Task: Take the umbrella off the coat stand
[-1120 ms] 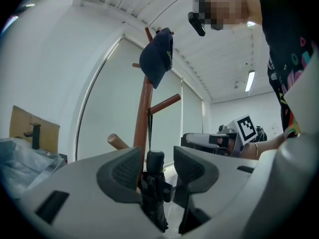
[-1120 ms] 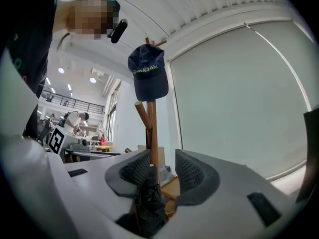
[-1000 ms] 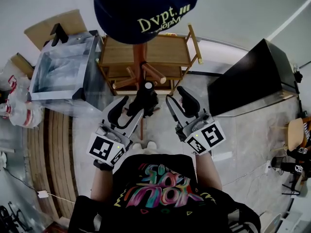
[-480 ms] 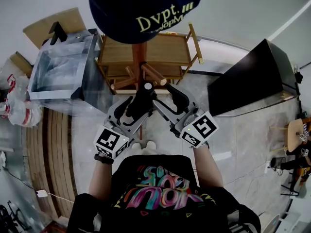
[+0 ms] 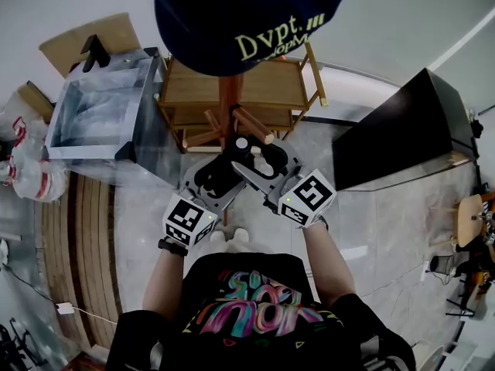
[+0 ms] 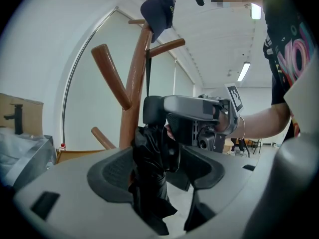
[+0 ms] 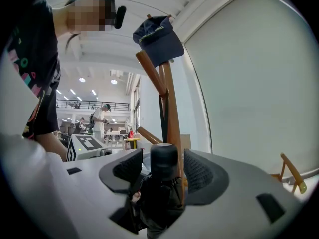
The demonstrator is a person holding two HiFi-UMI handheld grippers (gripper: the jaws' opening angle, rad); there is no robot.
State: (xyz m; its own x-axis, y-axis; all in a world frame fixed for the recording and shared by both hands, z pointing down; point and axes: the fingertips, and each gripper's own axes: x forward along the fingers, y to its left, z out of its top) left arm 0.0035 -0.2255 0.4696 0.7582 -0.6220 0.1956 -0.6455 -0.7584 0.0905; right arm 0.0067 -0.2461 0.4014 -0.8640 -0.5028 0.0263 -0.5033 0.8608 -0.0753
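Observation:
A folded black umbrella (image 5: 234,163) hangs by its strap against the brown wooden coat stand (image 5: 229,99), under a navy cap (image 5: 247,14). My left gripper (image 5: 223,176) has just been opening. Its jaws stand wide, with the umbrella's fabric (image 6: 151,171) between them, close to the left pad and clear of the right one. My right gripper (image 5: 260,164) has also just been opening. It reaches in from the other side, and the umbrella's round handle (image 7: 164,159) sits between its pads with a gap on each side. The two grippers cross at the umbrella.
A wooden rack (image 5: 271,83) stands behind the coat stand. A grey bin with plastic wrap (image 5: 93,114) is at the left and a black cabinet (image 5: 402,122) at the right. Pegs (image 5: 254,122) stick out just above the grippers. People stand far off (image 7: 102,116).
Both grippers have closed in from either side of the umbrella and dropped a little. Their jaws have spread wider and now sit around it. The umbrella still hangs in place.

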